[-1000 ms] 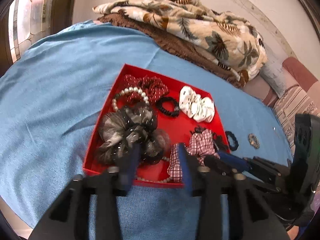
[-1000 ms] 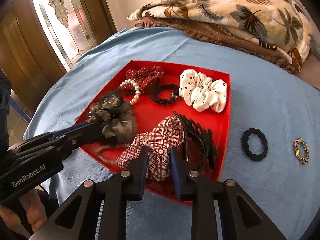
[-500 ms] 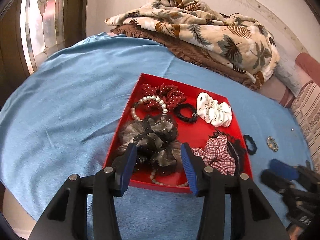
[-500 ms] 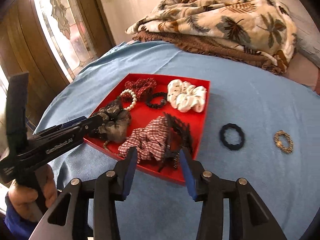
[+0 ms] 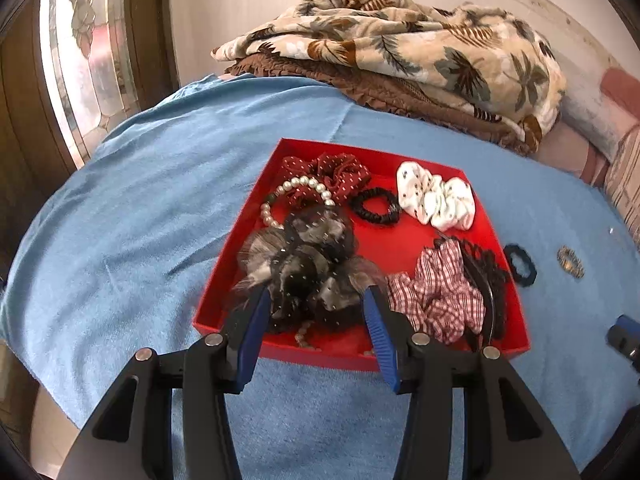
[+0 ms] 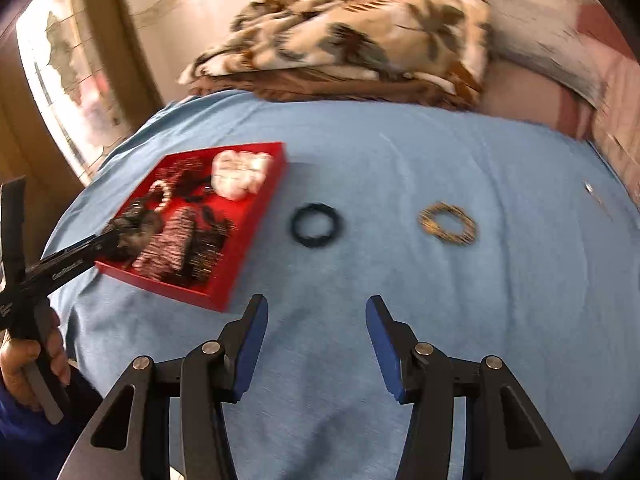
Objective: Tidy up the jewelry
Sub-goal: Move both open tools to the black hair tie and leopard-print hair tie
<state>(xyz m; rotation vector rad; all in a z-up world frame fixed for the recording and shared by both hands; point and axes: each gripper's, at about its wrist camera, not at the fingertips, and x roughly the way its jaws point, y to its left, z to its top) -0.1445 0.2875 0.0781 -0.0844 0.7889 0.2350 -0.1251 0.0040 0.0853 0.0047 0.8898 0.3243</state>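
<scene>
- Your right gripper has swung away from the red tray and over bare blue cloth, its jaws just opened, nothing between them.
- Your left gripper stays spread around the grey tulle scrunchie, not squeezing.
- Tray contents: pearl bracelet, white scrunchie, checked scrunchie.
- Outside, on the cloth: black hair tie, gold ring-shaped piece.
</scene>
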